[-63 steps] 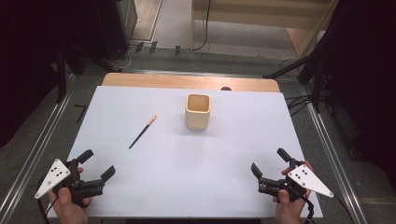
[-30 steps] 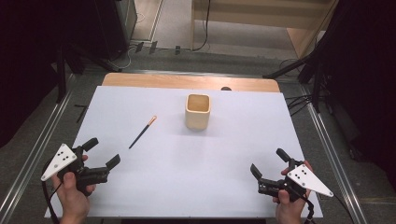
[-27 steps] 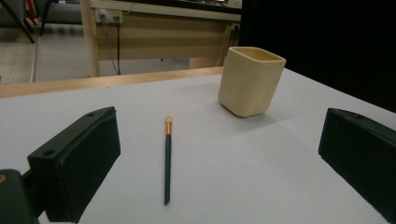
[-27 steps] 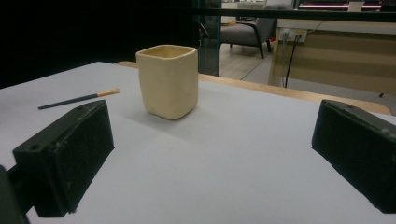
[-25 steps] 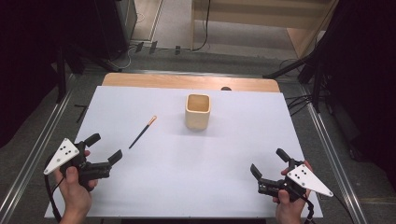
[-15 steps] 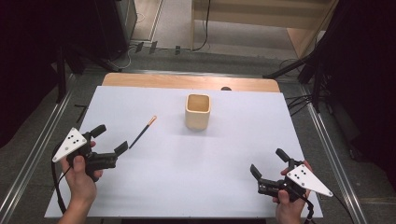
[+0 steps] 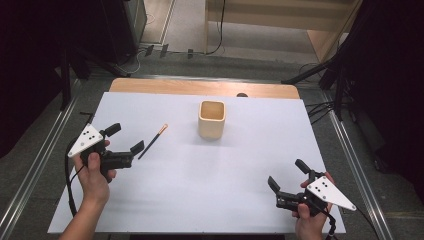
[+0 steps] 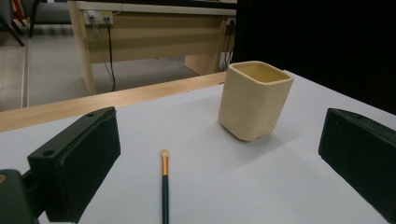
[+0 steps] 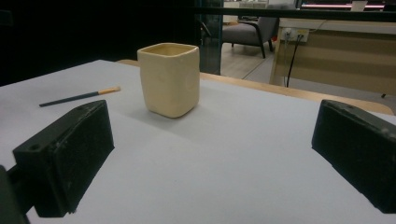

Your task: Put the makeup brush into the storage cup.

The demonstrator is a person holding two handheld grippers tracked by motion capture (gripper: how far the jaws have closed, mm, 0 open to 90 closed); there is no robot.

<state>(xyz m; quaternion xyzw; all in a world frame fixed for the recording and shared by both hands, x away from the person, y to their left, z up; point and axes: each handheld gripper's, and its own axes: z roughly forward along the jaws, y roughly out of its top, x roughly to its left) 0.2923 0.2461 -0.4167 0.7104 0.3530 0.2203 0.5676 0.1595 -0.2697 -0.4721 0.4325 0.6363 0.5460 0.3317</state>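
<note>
Fingers of left gripper point(image 7: 126, 138) apart, blocky matte black, thin dark brush point(image 7: 152, 141) with orange ferrule lying flat on white bench point(image 7: 240, 165) between them, just ahead. Right gripper point(image 7: 289, 177) fingers apart, empty, near bench front. Cream square-sided cup point(image 7: 212, 119) upright beyond brush, nothing between.

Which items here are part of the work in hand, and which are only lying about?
In the job:
- left gripper, open, nearing the brush
- small brush, flat on the table
- cream square cup, upright, probably its holder

Just about:
- right gripper, open, idle
- cables beyond the table
</note>
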